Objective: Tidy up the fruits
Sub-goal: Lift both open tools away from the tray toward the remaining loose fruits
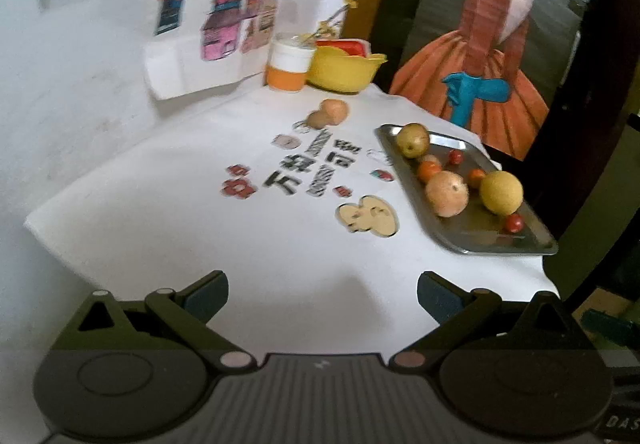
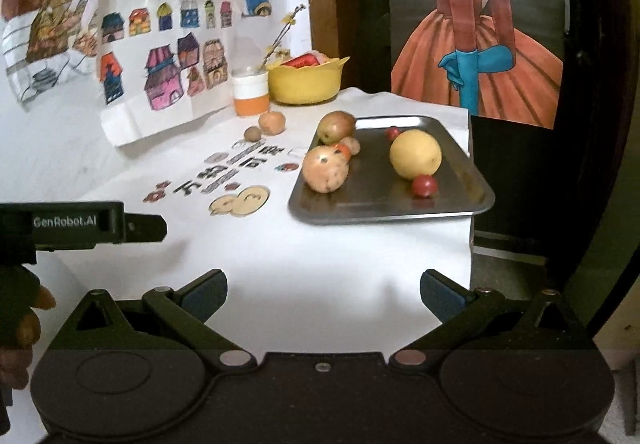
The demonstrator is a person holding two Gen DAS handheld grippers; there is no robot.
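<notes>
One tray (image 2: 384,204), one yellow bowl (image 2: 306,84), one cup (image 2: 250,92) (orange-banded), two grippers.

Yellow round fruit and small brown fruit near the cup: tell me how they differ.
The yellow round fruit lies inside the metal tray; the small brown fruit sits on the white tablecloth, outside it. The yellow one is far larger and bright; the brown one is dull. Both are roundish and ungripped.
</notes>
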